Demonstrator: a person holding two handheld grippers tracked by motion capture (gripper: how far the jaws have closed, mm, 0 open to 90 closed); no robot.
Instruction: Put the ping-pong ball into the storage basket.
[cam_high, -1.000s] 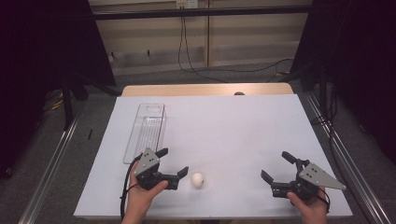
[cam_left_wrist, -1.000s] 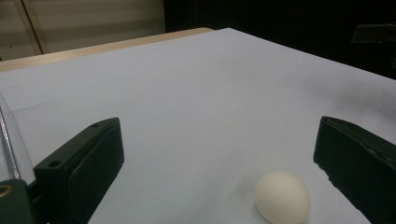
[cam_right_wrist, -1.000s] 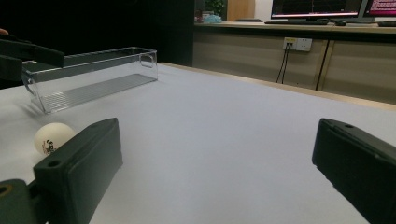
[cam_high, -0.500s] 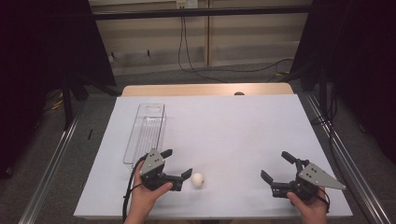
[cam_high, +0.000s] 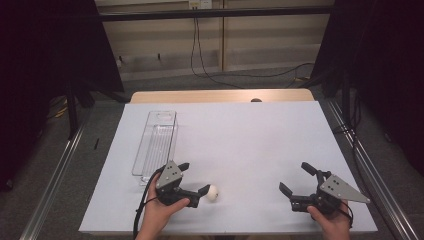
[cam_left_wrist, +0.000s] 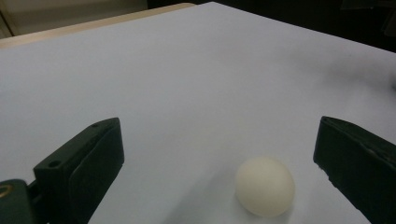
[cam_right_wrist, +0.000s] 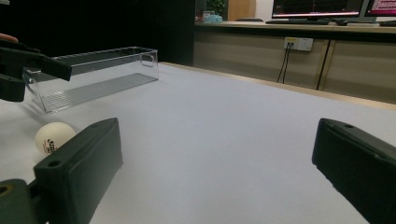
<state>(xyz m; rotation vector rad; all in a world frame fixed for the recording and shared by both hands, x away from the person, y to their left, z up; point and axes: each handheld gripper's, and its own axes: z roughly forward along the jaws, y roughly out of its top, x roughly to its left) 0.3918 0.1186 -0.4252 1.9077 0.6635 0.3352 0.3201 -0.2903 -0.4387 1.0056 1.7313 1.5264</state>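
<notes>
Your left tool (cam_high: 194, 178) sits low on the white tabletop (cam_high: 250, 135) with its jaws spread wide and nothing between the pads yet. The white ping-pong ball (cam_high: 213, 193) lies just ahead of it, close against the tip of the nearer jaw. In the left gripper view the ball (cam_left_wrist: 265, 186) rests inside the mouth of the tool but off centre, nearer the right-hand jaw than the left-hand one. That wide opening makes sense: a ball this light and round rolls at the first nudge, so you want both pads to pass its sides before either one touches it. I'd judge you need to shift the tool a little toward the ball's side so that it sits midway before you close.

Your right tool (cam_high: 307, 184) is also wide open and holds nothing. It rests well apart from the ball, on the tabletop, apparently parked out of the way while the left one works. From its own camera the ball (cam_right_wrist: 53, 136) shows far off beyond its left-hand jaw.

The clear plastic tray (cam_high: 156, 142) stands just beyond your left tool, long side running away from you, open-topped. Its nearness suggests it is where the ball is meant to go.
</notes>
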